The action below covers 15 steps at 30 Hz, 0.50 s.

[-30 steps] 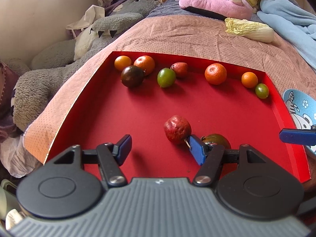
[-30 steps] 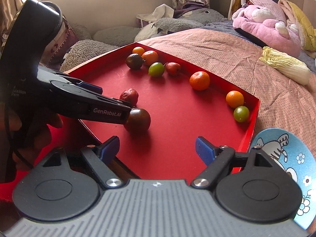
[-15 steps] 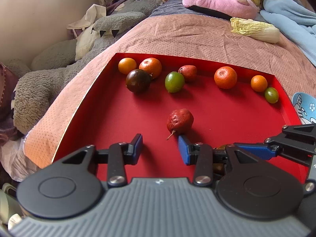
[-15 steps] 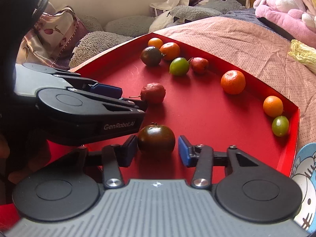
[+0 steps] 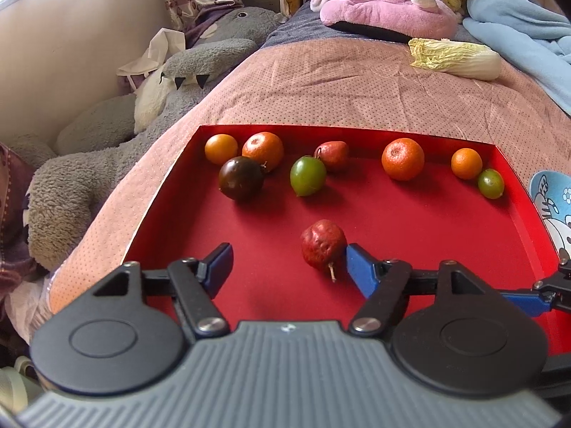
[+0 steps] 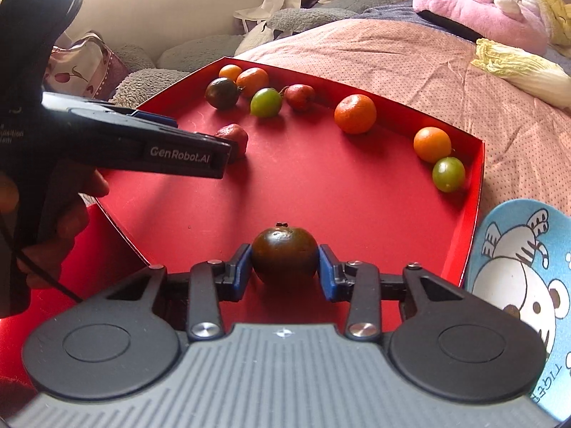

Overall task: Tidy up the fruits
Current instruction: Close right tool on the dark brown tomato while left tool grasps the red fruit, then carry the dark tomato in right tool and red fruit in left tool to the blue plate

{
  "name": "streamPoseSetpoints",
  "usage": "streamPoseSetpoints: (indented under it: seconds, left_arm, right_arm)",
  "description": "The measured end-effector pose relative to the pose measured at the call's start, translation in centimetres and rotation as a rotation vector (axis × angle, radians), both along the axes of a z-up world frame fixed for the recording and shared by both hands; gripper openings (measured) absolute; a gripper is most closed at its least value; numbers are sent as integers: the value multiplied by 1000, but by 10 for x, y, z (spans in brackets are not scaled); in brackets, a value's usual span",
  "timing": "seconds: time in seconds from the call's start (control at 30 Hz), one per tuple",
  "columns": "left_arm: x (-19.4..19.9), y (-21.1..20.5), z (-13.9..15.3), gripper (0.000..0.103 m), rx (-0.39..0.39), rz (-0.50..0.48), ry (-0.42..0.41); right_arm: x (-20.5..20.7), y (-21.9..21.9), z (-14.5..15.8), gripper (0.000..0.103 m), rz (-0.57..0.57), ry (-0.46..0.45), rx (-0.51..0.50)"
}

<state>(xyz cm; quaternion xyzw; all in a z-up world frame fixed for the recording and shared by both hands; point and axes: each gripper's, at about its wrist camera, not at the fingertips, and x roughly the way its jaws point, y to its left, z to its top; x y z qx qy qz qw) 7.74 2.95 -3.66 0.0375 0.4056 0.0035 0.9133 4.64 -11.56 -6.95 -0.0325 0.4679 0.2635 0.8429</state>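
Right claw (image 6: 284,267) has just been closing, and both blue pads now press the sides of the dark tomato (image 6: 284,254), which sits on the floor of the red tray (image 6: 357,196) right at the claw's tips. Over on the other side, the left claw (image 5: 285,267) has just been opening and its jaws stand apart. The wrinkled red fruit (image 5: 323,243) lies between them, hard against the right-hand finger (image 5: 360,271), well clear of the other one. Ahead of both claws, along the tray's far wall: oranges, green fruits, a second dark tomato (image 5: 241,177). The tray rests on a pink bed cover (image 5: 339,89).
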Motion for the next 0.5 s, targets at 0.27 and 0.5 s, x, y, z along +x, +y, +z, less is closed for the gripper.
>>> streamPoseSetpoints:
  seconds: [0.27, 0.5]
  left_arm:
    - [15, -12, -9, 57, 30, -5, 42]
    - [11, -19, -11, 38, 25, -1, 42]
  right_arm:
    - [-3, -2, 0, 45, -3, -4, 1]
    - [-6, -1, 4, 45, -3, -6, -9]
